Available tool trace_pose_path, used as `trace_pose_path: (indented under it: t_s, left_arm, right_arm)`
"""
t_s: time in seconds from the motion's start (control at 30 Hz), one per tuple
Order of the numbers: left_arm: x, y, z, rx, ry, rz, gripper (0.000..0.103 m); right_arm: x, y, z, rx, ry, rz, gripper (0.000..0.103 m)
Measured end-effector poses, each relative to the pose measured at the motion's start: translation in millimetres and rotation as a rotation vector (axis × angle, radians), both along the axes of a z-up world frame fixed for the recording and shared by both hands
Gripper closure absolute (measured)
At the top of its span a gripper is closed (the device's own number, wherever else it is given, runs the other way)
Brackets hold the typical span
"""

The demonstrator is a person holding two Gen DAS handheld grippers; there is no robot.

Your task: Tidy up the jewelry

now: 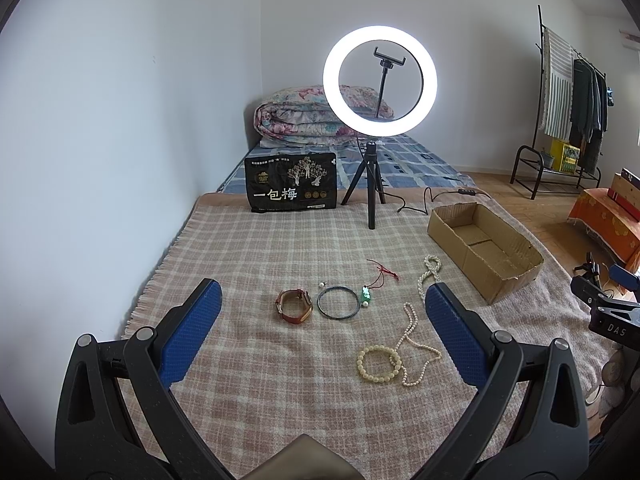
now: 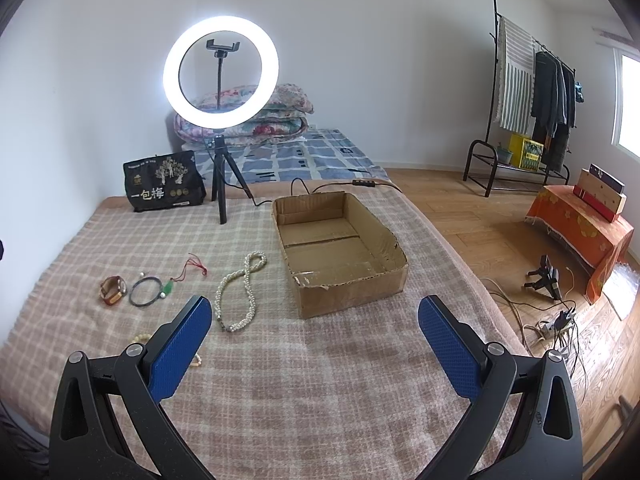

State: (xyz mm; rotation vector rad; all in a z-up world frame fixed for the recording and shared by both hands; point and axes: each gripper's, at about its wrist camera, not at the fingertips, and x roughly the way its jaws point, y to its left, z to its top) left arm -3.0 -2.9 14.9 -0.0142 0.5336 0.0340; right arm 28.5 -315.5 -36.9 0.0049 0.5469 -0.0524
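Note:
Jewelry lies on a plaid blanket point(image 1: 260, 248). A brown watch point(image 1: 294, 305), a dark bangle point(image 1: 338, 302), a green pendant on red cord point(image 1: 365, 295), a cream bead bracelet point(image 1: 378, 363), a thin pearl necklace point(image 1: 416, 344) and a thick pearl necklace point(image 2: 240, 292) are spread out. An empty cardboard box point(image 2: 340, 248) stands to their right. My left gripper point(image 1: 322, 304) is open and empty above the watch and bangle. My right gripper point(image 2: 314, 316) is open and empty just in front of the box; it also shows at the right edge of the left wrist view point(image 1: 608, 304).
A lit ring light on a tripod point(image 1: 378, 80) and a black snack bag point(image 1: 291, 186) stand at the blanket's far edge, with its cable point(image 2: 304, 192) behind the box. Folded quilts point(image 1: 312, 116) lie beyond. Wood floor, cables and a clothes rack point(image 2: 528, 92) are to the right.

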Motion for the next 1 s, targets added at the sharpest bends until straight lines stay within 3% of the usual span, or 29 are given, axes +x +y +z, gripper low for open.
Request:
trace_pose_path:
  t_s: [0.67,1.0]
  left_arm:
    - [4,7,-5,0.001,0.015,0.015,0.000]
    - [12,31,-10,0.016,0.031,0.076,0.000]
  right_arm:
    - [5,13,-1,0.002,0.009,0.024,0.001]
    - [17,32,0,-0.010,0.018,0.079,0.001]
